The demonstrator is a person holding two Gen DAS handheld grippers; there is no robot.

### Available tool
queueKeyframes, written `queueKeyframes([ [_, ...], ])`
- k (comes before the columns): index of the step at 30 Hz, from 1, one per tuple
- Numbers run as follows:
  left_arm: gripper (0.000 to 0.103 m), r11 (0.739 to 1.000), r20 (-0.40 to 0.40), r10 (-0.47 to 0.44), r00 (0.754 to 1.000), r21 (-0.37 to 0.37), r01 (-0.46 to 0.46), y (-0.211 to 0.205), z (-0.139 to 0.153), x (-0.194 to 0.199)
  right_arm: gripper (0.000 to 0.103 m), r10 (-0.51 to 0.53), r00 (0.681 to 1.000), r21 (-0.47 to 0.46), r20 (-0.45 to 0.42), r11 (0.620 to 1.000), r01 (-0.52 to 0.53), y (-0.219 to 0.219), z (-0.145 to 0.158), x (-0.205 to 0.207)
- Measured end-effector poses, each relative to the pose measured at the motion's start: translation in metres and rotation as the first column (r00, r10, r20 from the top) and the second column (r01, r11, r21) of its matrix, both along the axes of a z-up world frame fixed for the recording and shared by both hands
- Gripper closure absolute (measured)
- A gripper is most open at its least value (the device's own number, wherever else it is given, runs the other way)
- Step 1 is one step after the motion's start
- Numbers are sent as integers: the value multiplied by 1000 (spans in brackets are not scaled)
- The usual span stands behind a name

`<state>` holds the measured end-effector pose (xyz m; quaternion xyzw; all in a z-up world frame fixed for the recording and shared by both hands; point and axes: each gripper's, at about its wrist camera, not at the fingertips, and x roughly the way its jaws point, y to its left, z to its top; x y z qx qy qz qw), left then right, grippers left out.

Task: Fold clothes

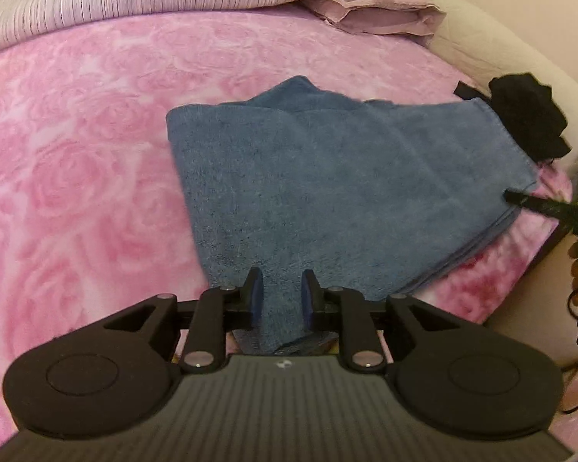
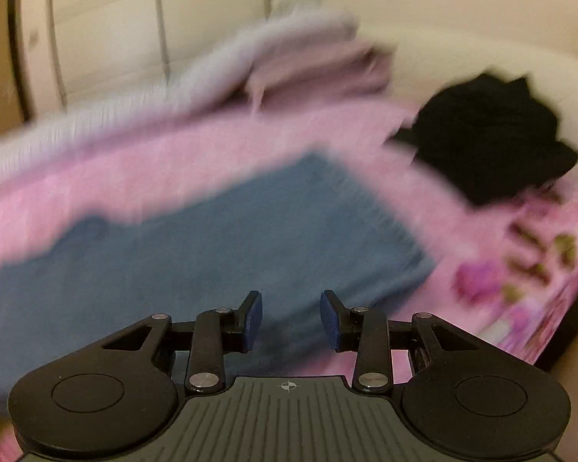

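Blue towel (image 1: 327,177) lies folded in layers on the bed (image 1: 77,192).
Our left tongs (image 1: 282,296) pinch its near edge; right tongs (image 2: 291,317) hang released; black garment (image 2: 489,146) is still crumpled.

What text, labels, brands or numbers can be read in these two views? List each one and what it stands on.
None: no words or numbers show in either view.
left gripper: only a small round crosshair mark on its body, no lettering.
right gripper: the same crosshair mark.
blue towel: no label visible.

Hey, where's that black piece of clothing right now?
The black garment lies bunched at the bed's far right edge, just beyond the blue towel's right corner; the right wrist view shows it upper right on the pink blanket.
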<state>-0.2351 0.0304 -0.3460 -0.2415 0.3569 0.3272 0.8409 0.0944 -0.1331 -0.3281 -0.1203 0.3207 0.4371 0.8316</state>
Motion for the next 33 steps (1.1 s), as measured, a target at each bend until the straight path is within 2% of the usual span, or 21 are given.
queueKeyframes([
  [6, 83, 998, -81, 65, 995, 27, -63, -8, 16, 6, 66, 28, 998, -34, -51, 999, -30, 2, 0, -21],
  [8, 76, 996, -109, 84, 991, 52, -78, -14, 22, 5, 66, 28, 998, -42, -59, 999, -30, -7, 5, -32],
  [13, 75, 993, -117, 105, 988, 70, -97, -24, 31, -5, 66, 39, 997, -90, -60, 995, -44, -29, 7, -62],
  [18, 75, 990, -90, 120, 989, 88, -112, -34, 42, -21, 66, 43, 998, -118, -45, 992, -48, -40, 13, -87],
  [26, 73, 982, -38, 161, 986, 104, -156, -41, 58, -49, 65, 54, 998, -96, 25, 994, -51, -53, 38, -111],
  [33, 73, 980, -4, 186, 983, 78, -185, -39, 58, -68, 65, 69, 997, -84, 45, 994, -65, -56, 46, -119],
])
